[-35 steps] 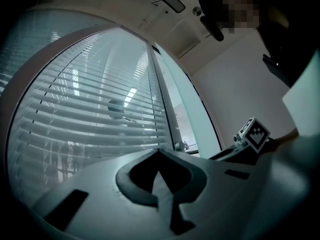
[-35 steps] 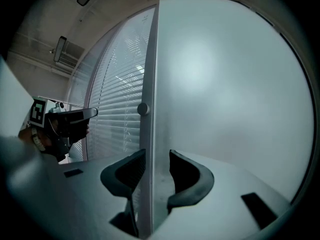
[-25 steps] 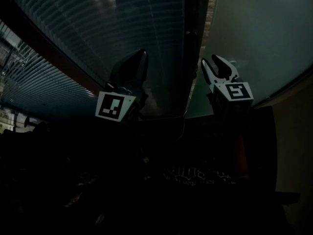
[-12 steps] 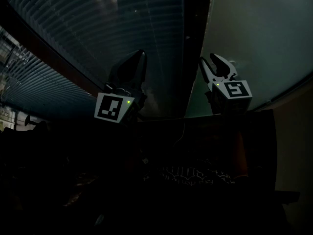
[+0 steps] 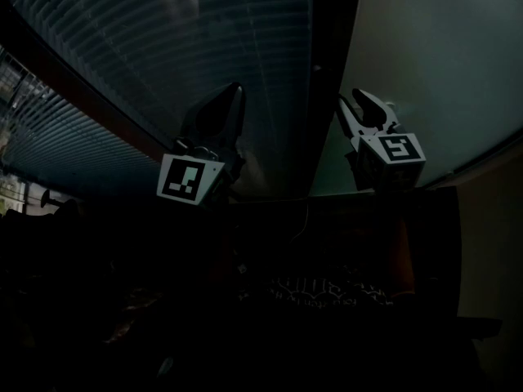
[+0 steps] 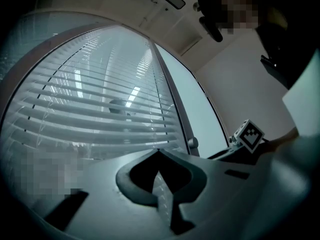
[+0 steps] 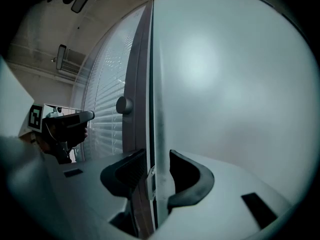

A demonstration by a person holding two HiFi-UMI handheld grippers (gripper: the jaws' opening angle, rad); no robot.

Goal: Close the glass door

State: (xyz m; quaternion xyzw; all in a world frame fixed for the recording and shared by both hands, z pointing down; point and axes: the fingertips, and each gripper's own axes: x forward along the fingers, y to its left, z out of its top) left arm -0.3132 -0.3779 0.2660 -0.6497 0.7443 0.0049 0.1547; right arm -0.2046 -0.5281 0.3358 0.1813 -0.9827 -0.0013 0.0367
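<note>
The frosted glass door (image 5: 433, 47) fills the right of the dim head view. Its near-left edge runs alongside a dark upright frame post (image 5: 331, 55). Left of the post hangs a pane backed by pale slatted blinds (image 5: 163, 39).

The right gripper (image 5: 357, 104) is raised at the door's edge. In the right gripper view its jaws stand spread, one on each face of the pane. The edge of the glass runs up between them, close to the right-hand jaw. I cannot see a firm pinch. A small round metal knob (image 7: 124, 105) sits on the post just left of that edge.

The left gripper (image 5: 229, 96) is held up in front of the blinds, well left of the door. Its jaws are pressed together with nothing between them, and it takes no part in the work.

A second ago a thin light strip showed at the top between the post and the frosted pane. That strip is gone now and the dark post meets the glass directly. The right gripper has also drifted slightly to the right. I judge that the door has swung or slid nearly home, so the closing is probably in its last stretch. What remains is likely a final nudge and freeing the jaws from the edge.
</note>
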